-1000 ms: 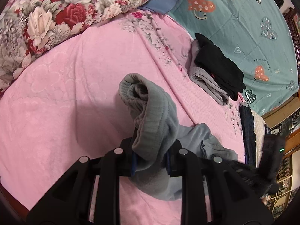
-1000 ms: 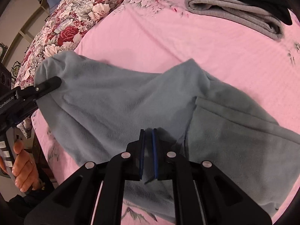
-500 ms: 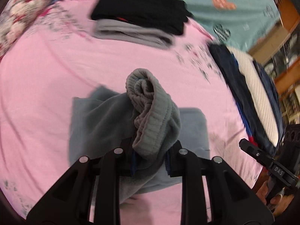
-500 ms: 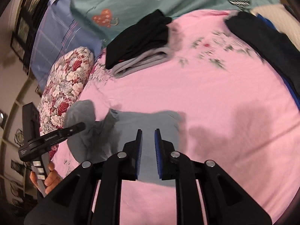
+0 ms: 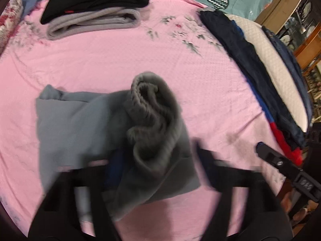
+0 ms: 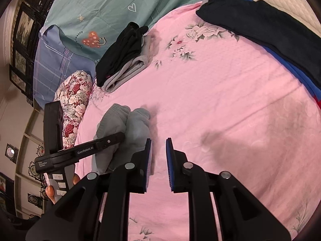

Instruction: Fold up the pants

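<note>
We lay the last fold of the grey fleece pants (image 5: 84, 124) on the pink quilted bedspread (image 5: 112, 60).

Left gripper (image 5: 158, 160), blurred, jaws spreading off the ribbed waistband (image 5: 152, 108); right gripper (image 6: 158, 160) open, empty, beside the pants. Next, we judge: release, smooth flat.

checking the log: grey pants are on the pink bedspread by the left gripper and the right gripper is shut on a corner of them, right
Not quite. The right gripper is open and holds nothing; the right wrist view shows only the pink bedspread between its fingers. The grey pants do lie on the bedspread by the left gripper.
</note>
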### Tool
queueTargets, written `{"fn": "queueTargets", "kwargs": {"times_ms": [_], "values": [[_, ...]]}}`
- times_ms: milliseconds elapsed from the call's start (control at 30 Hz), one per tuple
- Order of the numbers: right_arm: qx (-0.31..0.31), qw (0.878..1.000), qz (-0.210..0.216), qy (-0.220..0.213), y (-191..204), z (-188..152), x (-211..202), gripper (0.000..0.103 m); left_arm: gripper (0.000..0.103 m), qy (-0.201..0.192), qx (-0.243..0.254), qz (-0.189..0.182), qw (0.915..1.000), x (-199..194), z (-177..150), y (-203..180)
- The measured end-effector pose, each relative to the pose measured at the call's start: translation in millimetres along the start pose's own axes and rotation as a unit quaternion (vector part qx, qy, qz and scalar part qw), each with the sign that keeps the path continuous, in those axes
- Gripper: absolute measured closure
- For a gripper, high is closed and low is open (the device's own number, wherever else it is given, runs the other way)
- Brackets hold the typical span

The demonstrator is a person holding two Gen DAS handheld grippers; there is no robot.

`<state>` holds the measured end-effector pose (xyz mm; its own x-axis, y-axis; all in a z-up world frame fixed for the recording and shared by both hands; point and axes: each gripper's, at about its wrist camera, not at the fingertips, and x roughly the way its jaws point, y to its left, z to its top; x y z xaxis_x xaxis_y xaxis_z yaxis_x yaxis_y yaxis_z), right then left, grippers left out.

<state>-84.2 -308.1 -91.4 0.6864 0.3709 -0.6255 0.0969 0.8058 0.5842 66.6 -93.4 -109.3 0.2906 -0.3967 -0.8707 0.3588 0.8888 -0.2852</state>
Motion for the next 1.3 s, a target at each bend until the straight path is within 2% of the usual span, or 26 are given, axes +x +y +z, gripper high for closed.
{"fn": "queueTargets", "kwargs": {"times_ms": [167, 300, 367, 433, 467, 533, 600, 667, 733, 767, 867, 967, 1100, 1233, 1300], "values": [[-0.004, 1.000, 0.000, 0.015, 3, -2, 8, 0.087, 0.002, 0.004, 0.030, -0.061, 0.9977, -15, -4, -9], [-0.010, 1.000, -0.005, 0.022, 12, -2, 12, 0.084, 0.002, -0.056, -0.005, -0.083, 0.9950, -65, -4, 28], [-0.019, 0.999, -0.003, 0.029, 21, -2, 16, 0.082, 0.002, -0.083, -0.032, -0.069, 0.9936, -86, -3, 52], [-0.040, 0.998, 0.007, 0.038, 39, -1, 21, 0.082, 0.002, -0.103, -0.053, -0.025, 0.9930, -101, -9, 78], [-0.058, 0.997, 0.018, 0.044, 54, -1, 25, 0.082, 0.003, -0.109, -0.061, -0.014, 0.9921, -105, -12, 87], [-0.093, 0.993, 0.038, 0.056, 82, 1, 34, 0.077, 0.006, -0.116, -0.083, -0.016, 0.9897, -108, -18, 105], [-0.130, 0.987, 0.055, 0.076, 114, 3, 52, 0.074, 0.023, -0.109, -0.093, -0.032, 0.9891, -105, -24, 114], [-0.146, 0.983, 0.057, 0.093, 138, 6, 76, 0.074, 0.054, -0.095, -0.090, -0.039, 0.9907, -96, -27, 116], [-0.161, 0.981, 0.039, 0.099, 152, 8, 99, 0.074, 0.070, -0.070, -0.084, -0.054, 0.9925, -80, -32, 114], [-0.170, 0.981, 0.009, 0.099, 156, 9, 113, 0.075, 0.075, -0.055, -0.077, -0.056, 0.9939, -68, -34, 111], [-0.146, 0.980, -0.047, 0.128, 139, 7, 134, 0.083, 0.076, -0.028, -0.065, -0.045, 0.9965, -46, -41, 106], [-0.133, 0.980, -0.076, 0.128, 120, 1, 117, 0.083, 0.077, -0.013, -0.066, -0.048, 0.9966, -32, -47, 111], [-0.102, 0.983, -0.095, 0.123, 91, -5, 88, 0.083, 0.076, -0.017, -0.066, -0.058, 0.9960, -29, -51, 117], [-0.087, 0.980, -0.110, 0.139, 78, -8, 101, 0.082, 0.076, -0.017, -0.069, -0.058, 0.9957, -37, -56, 120], [-0.100, 0.979, -0.118, 0.136, 91, -4, 98, 0.082, 0.075, -0.022, -0.074, -0.058, 0.9953, -44, -59, 124]]}}
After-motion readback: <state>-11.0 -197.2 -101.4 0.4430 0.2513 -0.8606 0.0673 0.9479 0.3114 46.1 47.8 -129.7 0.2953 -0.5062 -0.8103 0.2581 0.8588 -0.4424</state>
